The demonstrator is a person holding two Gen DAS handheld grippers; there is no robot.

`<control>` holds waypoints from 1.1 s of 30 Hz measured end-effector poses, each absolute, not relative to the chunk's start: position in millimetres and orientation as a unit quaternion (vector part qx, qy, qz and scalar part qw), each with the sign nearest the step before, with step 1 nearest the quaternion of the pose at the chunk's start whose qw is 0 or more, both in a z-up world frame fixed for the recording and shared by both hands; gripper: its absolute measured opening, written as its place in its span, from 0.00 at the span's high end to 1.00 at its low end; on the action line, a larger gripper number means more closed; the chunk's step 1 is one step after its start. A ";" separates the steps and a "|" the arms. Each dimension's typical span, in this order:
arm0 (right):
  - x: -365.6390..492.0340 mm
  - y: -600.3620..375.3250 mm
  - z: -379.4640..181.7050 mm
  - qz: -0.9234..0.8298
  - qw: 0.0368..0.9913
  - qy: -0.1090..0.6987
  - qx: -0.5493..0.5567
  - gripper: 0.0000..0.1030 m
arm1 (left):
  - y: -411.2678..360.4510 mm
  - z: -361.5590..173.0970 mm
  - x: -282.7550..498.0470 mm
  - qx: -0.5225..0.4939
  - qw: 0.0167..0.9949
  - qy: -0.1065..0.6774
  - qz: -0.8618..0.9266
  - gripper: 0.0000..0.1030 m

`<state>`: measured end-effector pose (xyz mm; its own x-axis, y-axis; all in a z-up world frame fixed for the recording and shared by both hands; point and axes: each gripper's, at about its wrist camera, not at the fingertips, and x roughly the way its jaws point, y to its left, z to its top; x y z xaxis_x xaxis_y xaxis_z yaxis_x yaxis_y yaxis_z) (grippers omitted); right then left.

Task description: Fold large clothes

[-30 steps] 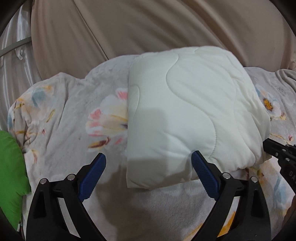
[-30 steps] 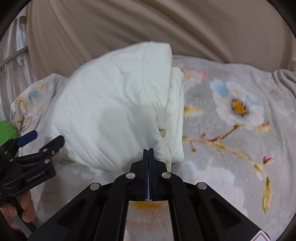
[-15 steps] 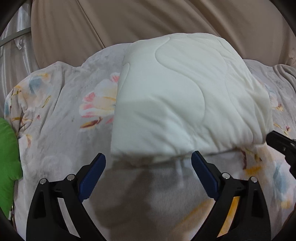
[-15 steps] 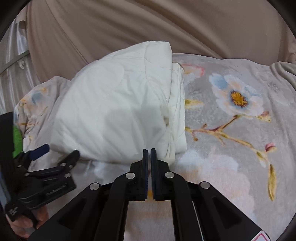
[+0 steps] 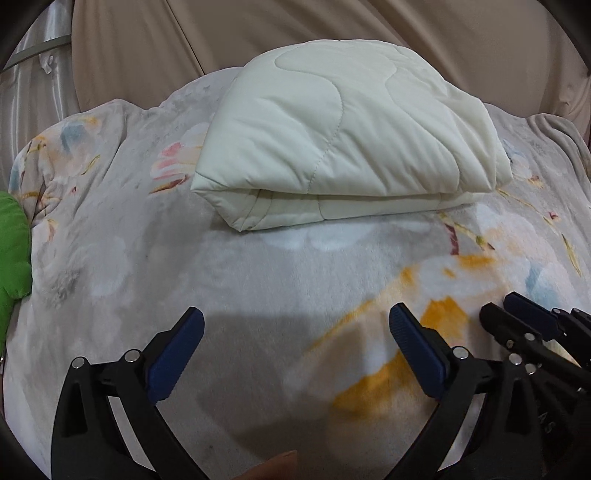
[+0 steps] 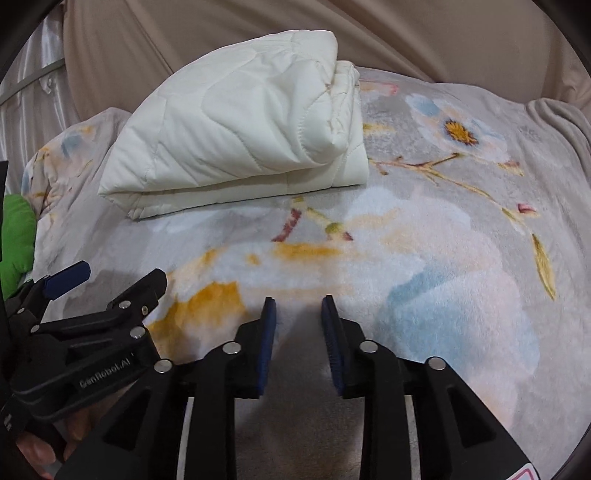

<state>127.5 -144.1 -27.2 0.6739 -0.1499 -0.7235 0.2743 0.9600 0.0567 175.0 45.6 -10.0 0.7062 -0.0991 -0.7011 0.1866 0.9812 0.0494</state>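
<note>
Fingers [image 6: 266, 343] now parted, off the folded quilt [image 6: 236, 122].

The folded quilt [image 5: 343, 140] is a plain creamy off-white, its only pattern the wavy stitched quilting lines curving across the top. Under it, the blanket [image 5: 277, 295] is pale grey plush printed with large watercolour flowers: white petals, soft blue ones, a blossom with a golden-orange centre (sharpest from the right wrist), pink buds, olive-yellow leaves and reddish-brown stems, plus broad splashes of mustard orange. A bright green cushion [image 5: 13, 251] sits at the edge. The curtain [image 5: 258, 29] behind is plain beige. The left gripper [image 5: 295, 332] and the right gripper [image 6: 297, 314] are black with dark blue ribbed pads and silver screw heads.
</note>
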 end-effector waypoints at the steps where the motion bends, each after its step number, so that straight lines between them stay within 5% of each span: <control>1: 128.0 -141.0 -27.9 -0.120 0.911 0.387 0.071 0.71 | 44.6 -10.0 173.3 0.062 0.923 0.373 -0.074 0.05; 33: 121.3 -133.4 -24.7 -0.137 0.920 0.364 0.054 0.69 | 48.0 -2.4 161.1 0.067 0.937 0.339 -0.052 0.05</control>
